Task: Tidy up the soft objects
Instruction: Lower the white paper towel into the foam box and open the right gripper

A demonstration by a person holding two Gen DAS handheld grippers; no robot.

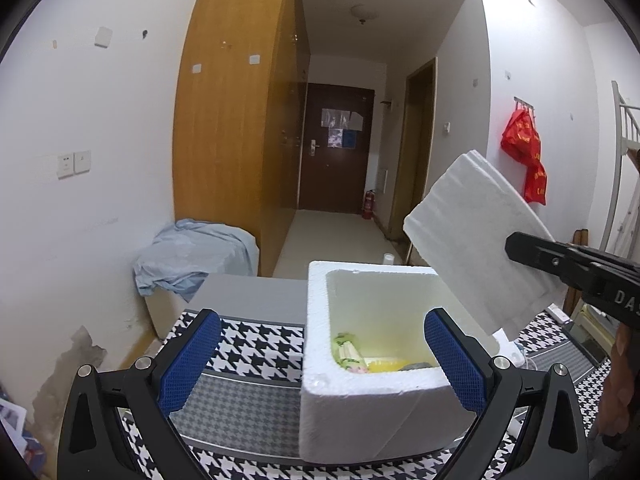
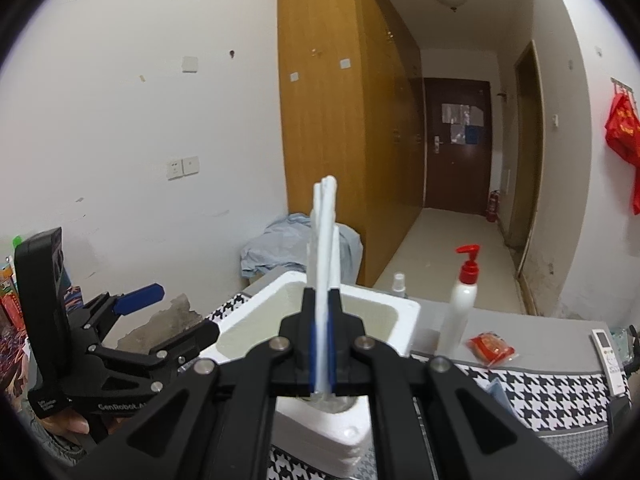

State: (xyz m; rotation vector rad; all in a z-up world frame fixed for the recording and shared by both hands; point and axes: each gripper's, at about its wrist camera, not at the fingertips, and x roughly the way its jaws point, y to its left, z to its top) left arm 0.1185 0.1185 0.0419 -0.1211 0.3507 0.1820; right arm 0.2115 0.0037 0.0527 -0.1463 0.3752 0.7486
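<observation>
1. You face a tall wooden wardrobe (image 2: pixel 344 140) against the white wall.
2. A dark entrance door (image 1: pixel 336 152) closes the corridor, a red fire extinguisher (image 1: pixel 368 204) beside it.
3. A white pump bottle (image 2: pixel 460 300) with a red top stands on the houndstooth cloth (image 2: pixel 540 396), near a red packet (image 2: pixel 490 348) and a remote control (image 2: pixel 610 356).
4. Crumpled pale-blue fabric (image 1: pixel 192 256) lies by the wardrobe.
5. A red bag (image 1: pixel 524 152) hangs from wall hooks.

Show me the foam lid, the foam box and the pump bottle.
foam lid (image 1: pixel 476 236), left wrist view, on its broad flat face.
foam box (image 1: pixel 360 408), left wrist view, on its near outer wall.
pump bottle (image 2: pixel 460 304), right wrist view, on its white body.
</observation>
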